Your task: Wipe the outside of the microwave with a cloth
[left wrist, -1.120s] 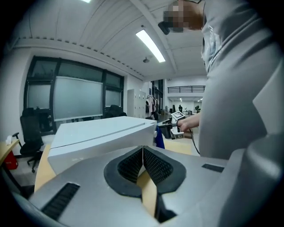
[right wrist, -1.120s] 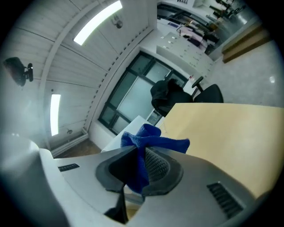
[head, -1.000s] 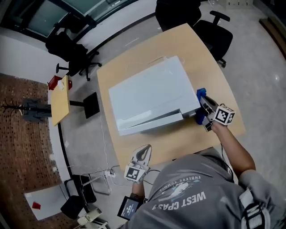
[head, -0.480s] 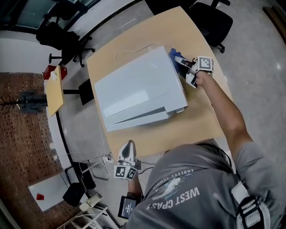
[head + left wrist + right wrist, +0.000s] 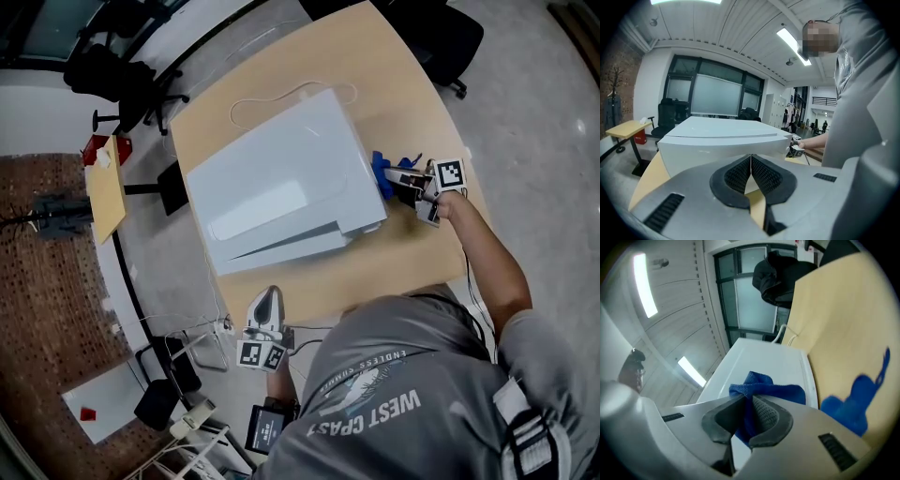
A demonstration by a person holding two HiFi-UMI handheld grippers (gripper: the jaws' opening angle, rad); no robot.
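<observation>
The crumpled blue microfibre cloth (image 5: 382, 174) (image 5: 765, 390) sits at the right side wall of the boxy white microwave (image 5: 281, 192) (image 5: 761, 361), near its front corner. It seems to press on that wall, though the head view is too small to be sure of contact. The right gripper (image 5: 409, 181) (image 5: 751, 412) has the cloth pinched between its ribbed dark pads. Its jaws have just been closing, and folds of cloth bulge out above them. A loose blue end (image 5: 857, 401) hangs blurred over the pale wooden table (image 5: 417, 267). The microwave (image 5: 723, 139) stands in the middle of that table, with a thin white power cord (image 5: 281, 94) looping behind it. The left gripper (image 5: 266, 298) (image 5: 751, 163) is held off the table's near edge, well apart from the microwave, its jaws pressed together with nothing between them. Black office chairs (image 5: 122, 80) stand on the grey floor beyond the table.
</observation>
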